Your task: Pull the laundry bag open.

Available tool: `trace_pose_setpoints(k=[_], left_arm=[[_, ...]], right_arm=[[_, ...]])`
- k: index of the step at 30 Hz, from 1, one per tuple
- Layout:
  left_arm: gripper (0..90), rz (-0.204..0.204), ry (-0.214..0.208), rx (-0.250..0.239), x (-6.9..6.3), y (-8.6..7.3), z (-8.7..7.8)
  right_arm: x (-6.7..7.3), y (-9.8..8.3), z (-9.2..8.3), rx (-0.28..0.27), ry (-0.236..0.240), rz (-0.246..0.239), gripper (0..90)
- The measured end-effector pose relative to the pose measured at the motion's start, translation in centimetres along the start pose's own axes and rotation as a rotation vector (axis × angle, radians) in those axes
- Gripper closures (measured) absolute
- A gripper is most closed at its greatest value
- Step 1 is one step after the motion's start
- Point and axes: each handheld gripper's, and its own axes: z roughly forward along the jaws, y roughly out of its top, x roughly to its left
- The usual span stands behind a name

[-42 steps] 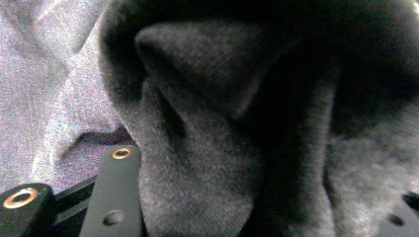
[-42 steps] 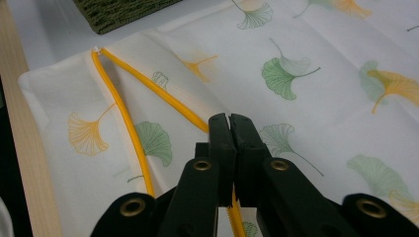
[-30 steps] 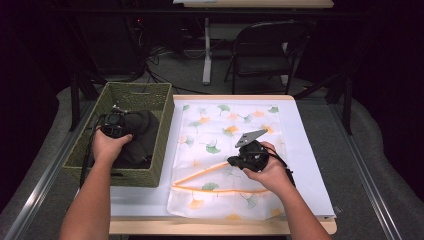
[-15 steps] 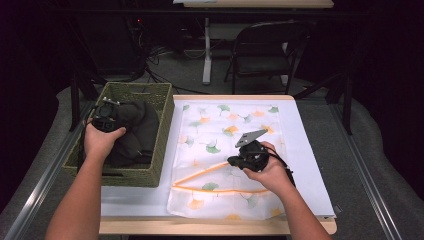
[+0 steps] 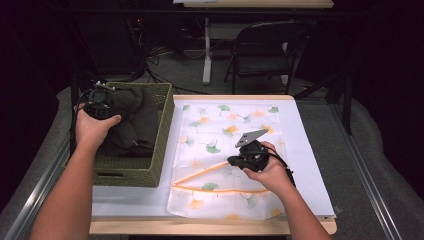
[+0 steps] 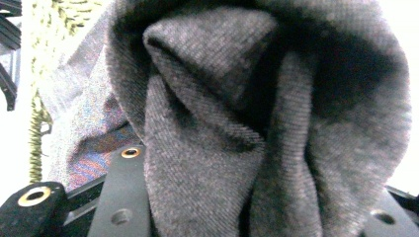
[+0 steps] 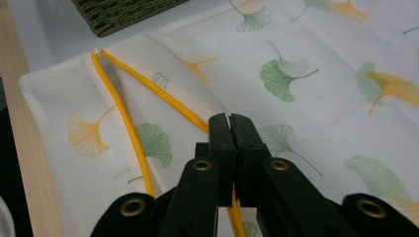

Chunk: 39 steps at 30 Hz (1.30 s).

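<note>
A dark grey knitted garment (image 5: 134, 117) hangs bunched over the green woven basket (image 5: 162, 131) at the table's left. My left gripper (image 5: 100, 102) is shut on its upper part and holds it above the basket. In the left gripper view the cloth (image 6: 212, 123) fills the space between my black fingers (image 6: 123, 197). A white bag with a ginkgo leaf print (image 5: 225, 127) lies flat at the middle of the table. Its mouth is edged with a yellow strip (image 7: 163, 96). My right gripper (image 7: 230, 118), low on the bag (image 5: 235, 161), is shut on that strip.
The basket (image 7: 123, 12) stands just left of the bag. A white cover (image 5: 310, 165) lies under both, and the table's wooden front edge (image 5: 210, 227) runs below it. A dark folding chair (image 5: 265, 50) stands behind the table.
My left hand has risen and drawn the grey garment up out of the basket. The right hand and the bag have not moved.
</note>
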Motion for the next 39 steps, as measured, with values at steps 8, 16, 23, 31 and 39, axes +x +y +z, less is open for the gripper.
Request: trace_pose_setpoints(k=[8,16,23,31,39], left_arm=[[53.4,0.001,-0.017,-0.008,-0.1,0.4,-1.2],[53.5,0.014,-0.031,-0.024,0.0,0.3,-2.8],[53.5,0.047,-0.065,-0.028,-0.2,-0.3,-4.5],[53.5,0.083,-0.104,-0.053,-0.7,-1.2,-6.6],[53.4,0.125,-0.13,-0.059,-1.7,-1.8,-7.4]], right_arm=[[-0.1,0.0,0.1,-0.005,-0.003,-0.001,88.5],[-0.3,-0.2,0.6,-0.002,-0.012,0.005,88.7],[-0.6,-0.1,1.1,-0.004,-0.027,0.01,88.8],[-1.3,0.3,1.1,-0.024,-0.05,0.01,88.9],[-2.1,1.3,1.6,0.009,-0.043,0.009,89.0]])
